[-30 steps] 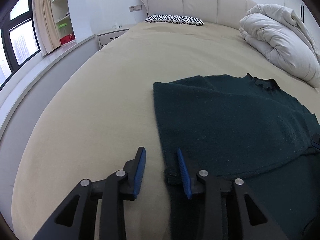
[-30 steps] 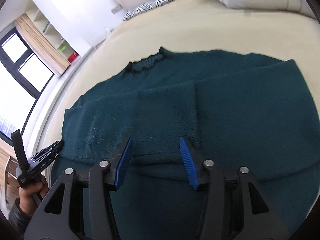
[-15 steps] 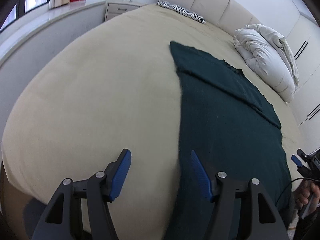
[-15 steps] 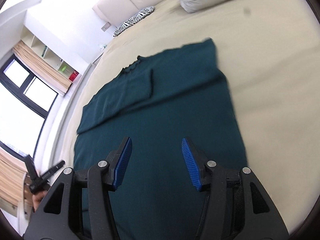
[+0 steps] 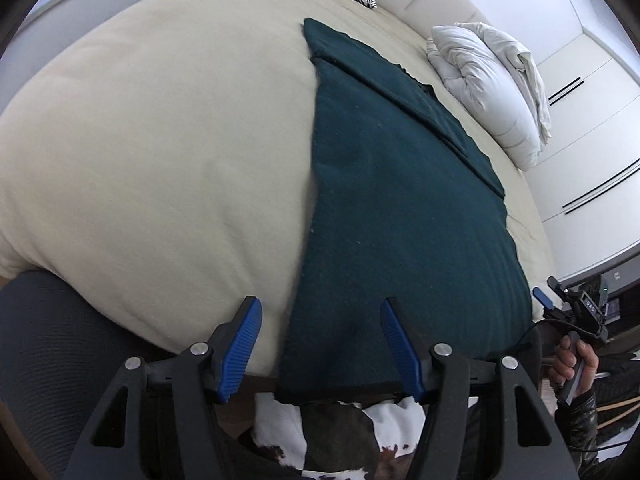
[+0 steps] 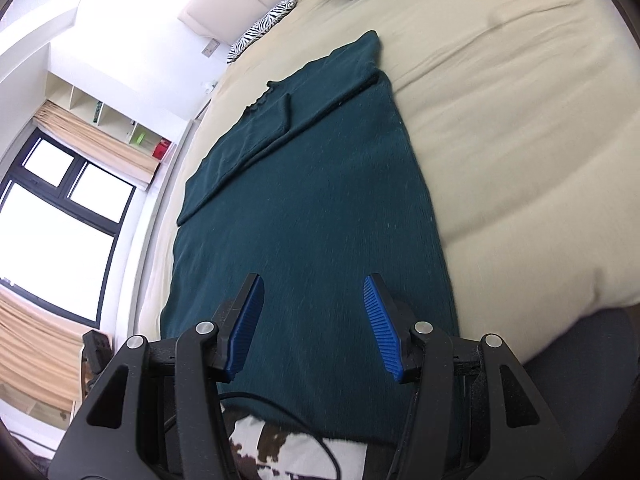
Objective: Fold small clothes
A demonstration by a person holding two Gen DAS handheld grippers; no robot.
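Sweater part-folded, hem end not yet taken up

From the left wrist, the dark green sweater (image 5: 400, 200) is seen flat on the bed (image 5: 160, 140), sleeves folded in; the left gripper (image 5: 320, 344) is held apart and empty at its hem. From the right wrist, the right gripper (image 6: 312, 324) is likewise parted over the cloth; lengthwise folds seem left.

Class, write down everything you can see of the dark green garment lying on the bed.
The dark green garment is a knitted top, fuzzy and matte. It lies flat on the beige bed, its near hem hanging over the bed's front edge. At the far end a frilled neckline shows, with both sleeves folded in across the body, making a long strip. Nothing grips it: the left tool and right tool both stand open above its near end.
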